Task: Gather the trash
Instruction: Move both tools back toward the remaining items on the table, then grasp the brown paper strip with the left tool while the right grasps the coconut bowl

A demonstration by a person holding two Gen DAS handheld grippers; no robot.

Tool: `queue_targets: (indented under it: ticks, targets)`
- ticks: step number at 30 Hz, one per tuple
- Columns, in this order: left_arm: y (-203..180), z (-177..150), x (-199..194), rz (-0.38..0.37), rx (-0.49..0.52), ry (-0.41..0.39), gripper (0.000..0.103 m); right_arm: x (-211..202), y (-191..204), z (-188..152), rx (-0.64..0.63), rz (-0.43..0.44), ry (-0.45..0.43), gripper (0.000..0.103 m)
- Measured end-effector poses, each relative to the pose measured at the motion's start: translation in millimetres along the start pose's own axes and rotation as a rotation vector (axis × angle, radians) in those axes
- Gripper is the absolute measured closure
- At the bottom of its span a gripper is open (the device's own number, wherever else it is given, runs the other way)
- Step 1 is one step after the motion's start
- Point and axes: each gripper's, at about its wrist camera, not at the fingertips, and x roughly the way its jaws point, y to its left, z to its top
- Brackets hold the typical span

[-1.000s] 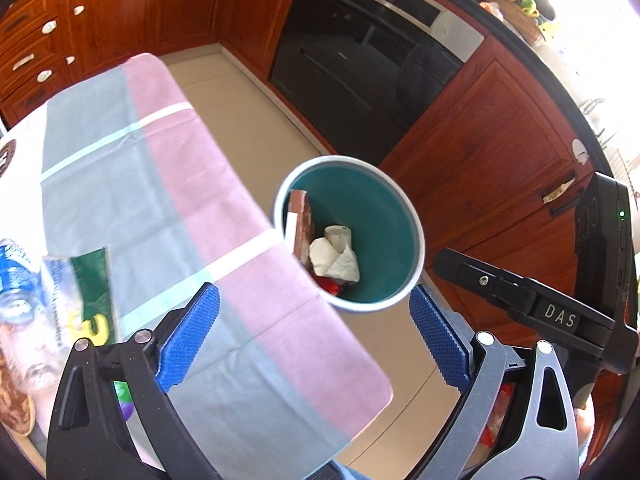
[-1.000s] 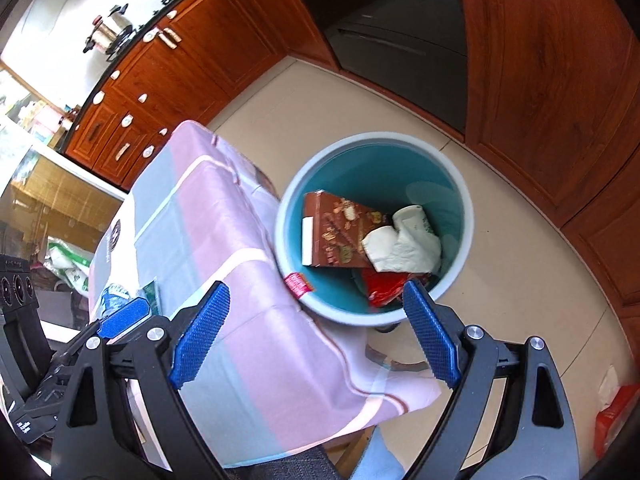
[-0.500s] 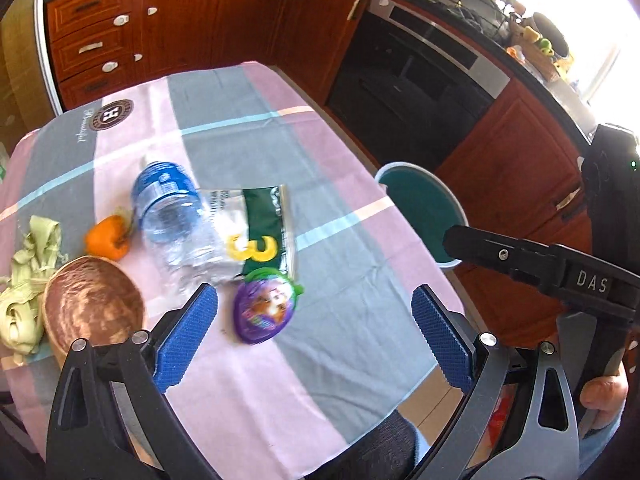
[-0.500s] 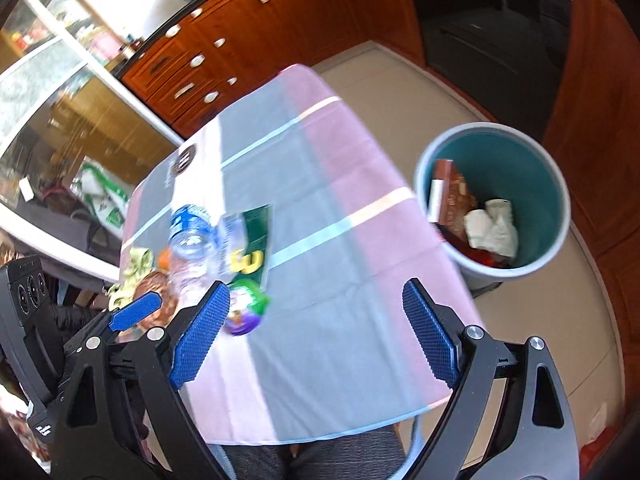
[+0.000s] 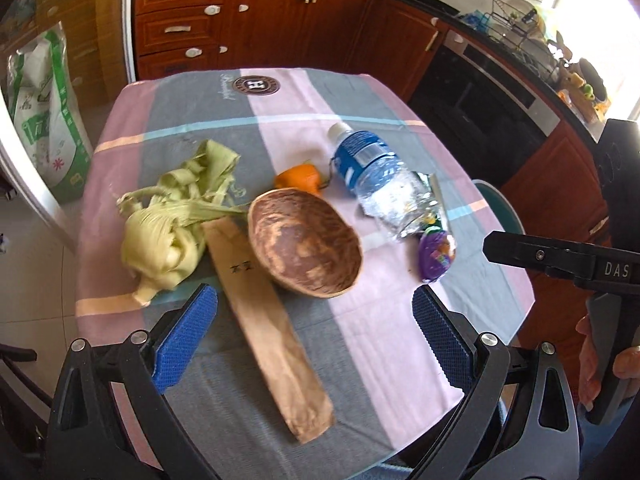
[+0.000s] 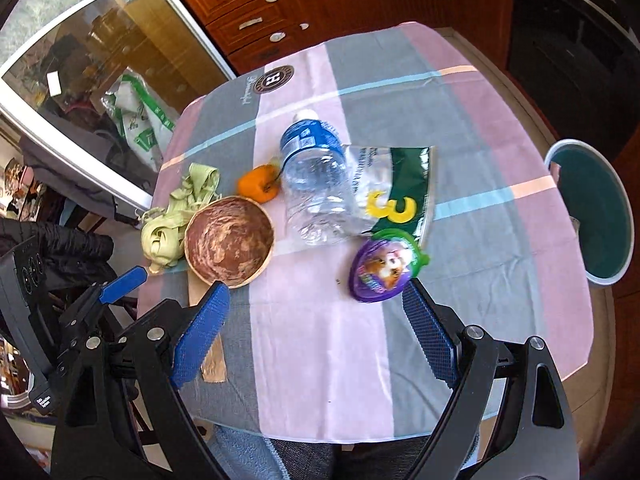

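Observation:
Trash lies on a pink-and-grey tablecloth [image 5: 280, 120] [image 6: 312, 340]: a crushed plastic bottle [image 5: 374, 172] [image 6: 314, 176], a green snack wrapper [image 6: 400, 192], a purple egg-shaped pack [image 5: 437, 254] [image 6: 382, 266], a long brown paper sleeve [image 5: 272, 324], pale green husks [image 5: 172, 224] [image 6: 172, 220] and an orange peel [image 5: 300, 178] [image 6: 258, 188]. My left gripper [image 5: 312, 328] hangs open over the paper sleeve, holding nothing. My right gripper [image 6: 316, 332] is open above the cloth's near edge, just in front of the purple pack. The teal bin [image 6: 596, 208] stands on the floor to the right.
A brown coconut-shell bowl [image 5: 306, 242] [image 6: 230, 240] sits mid-table among the trash. Wooden cabinets [image 5: 260, 20] and a dark oven [image 5: 480, 92] line the far walls. A green-and-white sack [image 5: 44, 120] leans at the left. A person's hand [image 5: 600, 360] holds the right gripper.
Both views have swung left from the bin to the table. The bin, central a second ago, is now at the right edge. Both grippers stayed open and empty.

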Motion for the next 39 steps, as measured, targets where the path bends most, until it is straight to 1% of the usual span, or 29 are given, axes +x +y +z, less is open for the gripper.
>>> queue_targets:
  ticks: [4, 8, 9, 10, 13, 18, 20, 21, 22, 24, 25, 29, 32, 35, 37, 39]
  targets:
    - [28, -19, 5, 0.003, -0.051, 0.024, 0.005, 22, 25, -5, -0.038, 0.013, 0.037, 0.019]
    - [37, -33, 18, -0.027, -0.076, 0.040, 0.005, 39, 39, -9, -0.060, 0.018, 0.061, 0.019]
    - [38, -34, 20, -0.034, -0.075, 0.039, 0.007, 43, 40, -10, -0.060, 0.017, 0.068, 0.019]
    - [38, -33, 24, -0.038, -0.072, 0.041, 0.014, 46, 41, -10, -0.059, 0.014, 0.072, 0.019]
    - [34, -33, 34, -0.065, -0.063, 0.061, 0.027, 52, 39, -10, -0.057, 0.001, 0.078, 0.019]
    - [21, -32, 46, -0.079, -0.030, 0.076, 0.030, 60, 36, -9, -0.053, -0.013, 0.081, 0.019]
    - [19, -32, 50, -0.078, -0.025, 0.078, 0.038, 63, 34, -7, -0.042, -0.009, 0.079, 0.019]
    - [18, -33, 52, -0.079, -0.021, 0.080, 0.054, 65, 34, -7, -0.040, -0.008, 0.078, 0.019]
    - [17, -33, 53, -0.074, -0.016, 0.084, 0.075, 66, 35, -7, -0.039, -0.008, 0.078, 0.019]
    - [18, -36, 55, -0.057, -0.010, 0.086, 0.091, 70, 37, -5, -0.040, -0.007, 0.079, 0.019]
    - [18, -37, 54, -0.043, -0.002, 0.081, 0.096, 73, 39, -4, -0.042, -0.004, 0.079, 0.019]
    - [21, -39, 50, 0.002, 0.022, 0.077, 0.097, 83, 47, 0, -0.060, 0.000, 0.066, 0.019]
    - [30, -39, 49, -0.001, 0.004, 0.088, 0.097, 91, 54, 2, -0.082, -0.010, 0.043, 0.020]
    - [36, -37, 48, -0.015, -0.013, 0.101, 0.097, 102, 59, 5, -0.097, -0.013, 0.041, 0.036]
    - [41, -36, 48, -0.035, -0.032, 0.108, 0.096, 109, 60, 5, -0.103, -0.019, 0.045, 0.053]
    - [45, -36, 48, -0.053, -0.047, 0.114, 0.096, 115, 61, 4, -0.103, -0.021, 0.051, 0.060]
